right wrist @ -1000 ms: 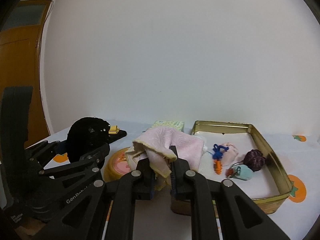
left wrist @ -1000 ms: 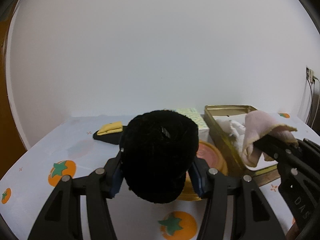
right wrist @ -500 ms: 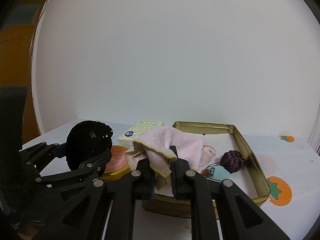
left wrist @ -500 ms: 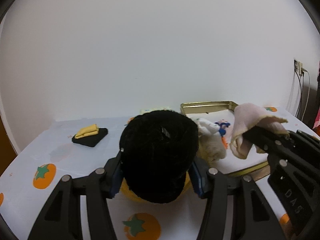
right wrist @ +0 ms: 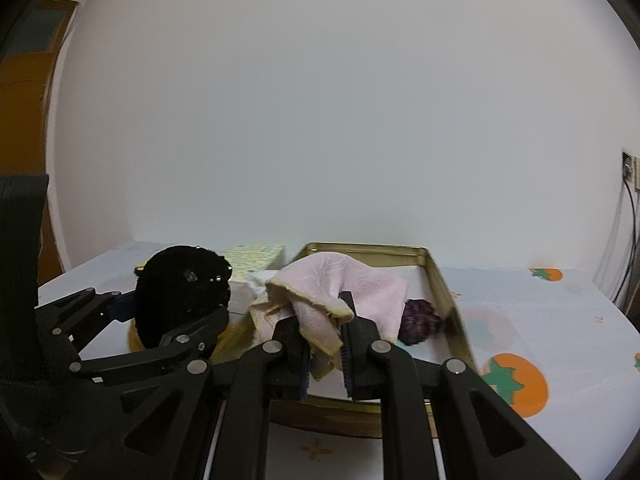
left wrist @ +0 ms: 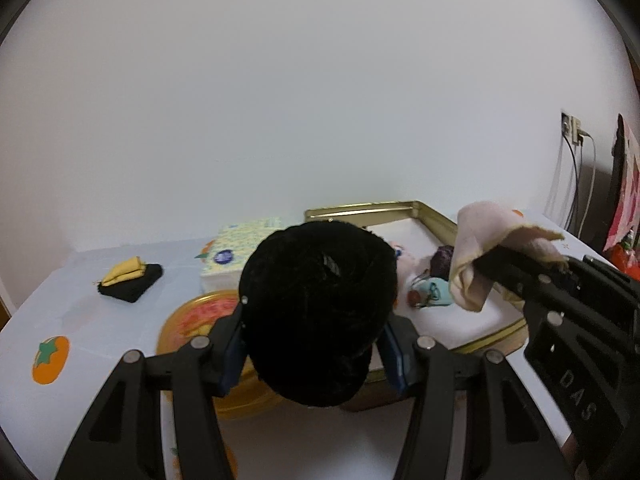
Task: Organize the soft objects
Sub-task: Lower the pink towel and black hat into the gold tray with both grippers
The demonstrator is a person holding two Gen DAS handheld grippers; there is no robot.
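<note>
Counts on the persimmon-print table

Two grippers: left (left wrist: 316, 344), right (right wrist: 325, 346). One black fluffy ball (left wrist: 318, 312), one pink cloth (right wrist: 340, 292), one gold tin (right wrist: 436, 276), one round gold lid (left wrist: 192, 320), one tissue pack (left wrist: 236, 252), one purple pom-pom (right wrist: 420, 316).

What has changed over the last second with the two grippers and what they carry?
Both grippers have swung rightward toward the gold tin. The pink cloth now hangs over its interior. Unchanged: left gripper clamps the black fluffy object, right gripper the cloth.
</note>
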